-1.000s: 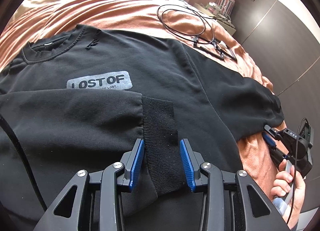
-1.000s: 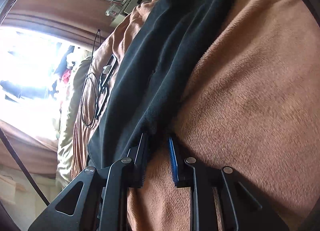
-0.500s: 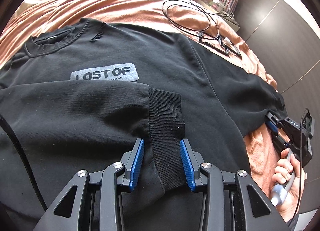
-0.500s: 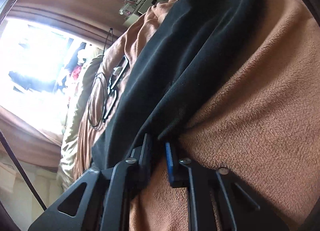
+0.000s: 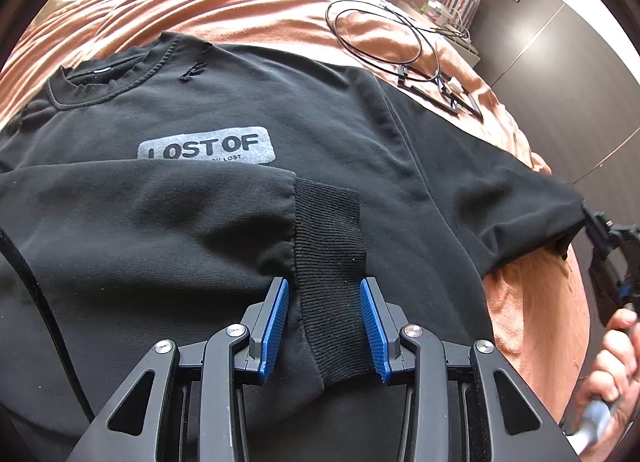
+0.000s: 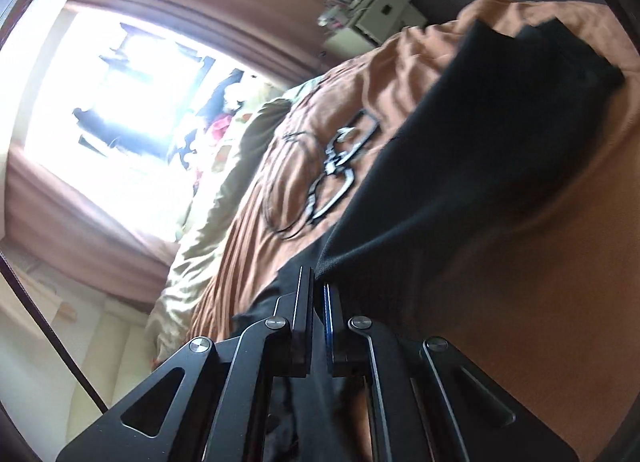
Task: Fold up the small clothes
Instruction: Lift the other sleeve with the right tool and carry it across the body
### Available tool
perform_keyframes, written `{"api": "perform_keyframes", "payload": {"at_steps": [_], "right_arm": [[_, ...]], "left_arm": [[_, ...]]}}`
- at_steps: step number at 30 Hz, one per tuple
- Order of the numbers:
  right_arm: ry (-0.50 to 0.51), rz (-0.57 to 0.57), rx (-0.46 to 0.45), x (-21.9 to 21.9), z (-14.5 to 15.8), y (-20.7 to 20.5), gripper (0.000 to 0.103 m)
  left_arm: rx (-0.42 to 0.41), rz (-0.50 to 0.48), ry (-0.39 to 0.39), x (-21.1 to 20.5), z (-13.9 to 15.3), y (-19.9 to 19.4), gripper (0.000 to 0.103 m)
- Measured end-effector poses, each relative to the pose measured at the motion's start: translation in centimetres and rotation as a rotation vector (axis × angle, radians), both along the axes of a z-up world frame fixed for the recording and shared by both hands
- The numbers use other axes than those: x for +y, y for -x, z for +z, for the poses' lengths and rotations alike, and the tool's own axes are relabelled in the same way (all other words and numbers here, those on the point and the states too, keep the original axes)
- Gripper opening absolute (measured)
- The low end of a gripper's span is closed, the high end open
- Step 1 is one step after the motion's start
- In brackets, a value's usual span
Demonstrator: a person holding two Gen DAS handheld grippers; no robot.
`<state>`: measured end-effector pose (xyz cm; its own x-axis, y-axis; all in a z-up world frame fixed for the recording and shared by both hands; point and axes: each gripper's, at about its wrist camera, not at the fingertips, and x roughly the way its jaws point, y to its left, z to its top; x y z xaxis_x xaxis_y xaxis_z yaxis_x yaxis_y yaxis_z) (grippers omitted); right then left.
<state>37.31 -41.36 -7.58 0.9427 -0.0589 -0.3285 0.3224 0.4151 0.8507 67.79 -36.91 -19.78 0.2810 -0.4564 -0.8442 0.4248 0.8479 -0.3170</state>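
Observation:
A black sweatshirt (image 5: 320,110) with a grey "LOST OF" patch lies face up on the orange blanket (image 5: 248,18). One sleeve is folded across the chest, and its ribbed cuff (image 5: 328,246) lies between the blue pads of my left gripper (image 5: 322,290). That gripper is open, its pads standing just beside the cuff. The other sleeve (image 5: 520,206) stretches to the right. My right gripper (image 6: 318,282) is shut on that sleeve (image 6: 460,150) and holds its end off the blanket. From the left wrist view the right gripper (image 5: 596,222) shows at the frame's right edge, with a hand (image 5: 612,366) below it.
A coiled black cable (image 5: 380,34) and a small dark frame-like device (image 5: 444,90) lie on the blanket beyond the sweatshirt. A bedside stand with clutter (image 6: 372,10) is at the bed's far side, by dark wardrobe doors (image 5: 560,74). A pale pillow (image 6: 224,190) lies under a bright window.
My right gripper closed on the sleeve's end, then rose and rolled, lifting the sleeve off the blanket. The left gripper stayed over the cuff.

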Motion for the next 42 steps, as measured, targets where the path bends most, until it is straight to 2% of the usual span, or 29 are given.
{"api": "perform_keyframes", "payload": {"at_steps": [5,12,18,25,31,32,33,34,35,36,39,42], "right_arm": [[0.006,0.101,-0.040,2.0,1.4,-1.2,0.001],[-0.005,0.214,-0.080,3.5,2.0,-2.5,0.001],[0.000,0.317,-0.073,5.9,2.1,-6.6,0.001],[-0.013,0.408,0.004,6.9,0.0,-11.5,0.001],[-0.096,0.427,0.191,6.0,-3.4,-13.7,0.003],[-0.123,0.419,0.207,5.4,-3.7,-13.4,0.009],[-0.138,0.410,0.206,4.9,-3.8,-13.1,0.031],[-0.143,0.396,0.205,4.5,-3.6,-12.5,0.048],[-0.140,0.372,0.195,3.9,-3.2,-11.7,0.076],[-0.130,0.343,0.178,3.2,-2.7,-10.9,0.079],[-0.127,0.286,0.151,1.0,-1.7,-8.7,0.079],[-0.164,0.195,0.171,-1.8,-2.2,-6.3,0.079]], "left_arm": [[-0.002,-0.005,-0.011,-0.3,-0.3,0.0,0.040],[0.004,-0.006,0.003,-0.2,-0.3,0.0,0.039],[0.024,-0.007,0.041,0.3,0.2,0.0,0.035],[0.006,0.007,0.060,2.3,1.7,0.2,0.035],[-0.022,0.040,0.047,5.2,3.6,0.4,0.035],[-0.029,0.045,0.043,5.5,3.9,0.5,0.035],[-0.036,0.048,0.039,5.8,4.4,0.6,0.035],[-0.040,0.050,0.037,5.9,4.7,0.6,0.035],[-0.045,0.051,0.037,6.1,5.2,0.8,0.035],[-0.049,0.052,0.038,6.0,5.5,0.8,0.035],[-0.064,0.045,0.043,5.7,6.7,1.2,0.036],[-0.080,0.020,0.042,4.8,7.7,2.1,0.036]]}}
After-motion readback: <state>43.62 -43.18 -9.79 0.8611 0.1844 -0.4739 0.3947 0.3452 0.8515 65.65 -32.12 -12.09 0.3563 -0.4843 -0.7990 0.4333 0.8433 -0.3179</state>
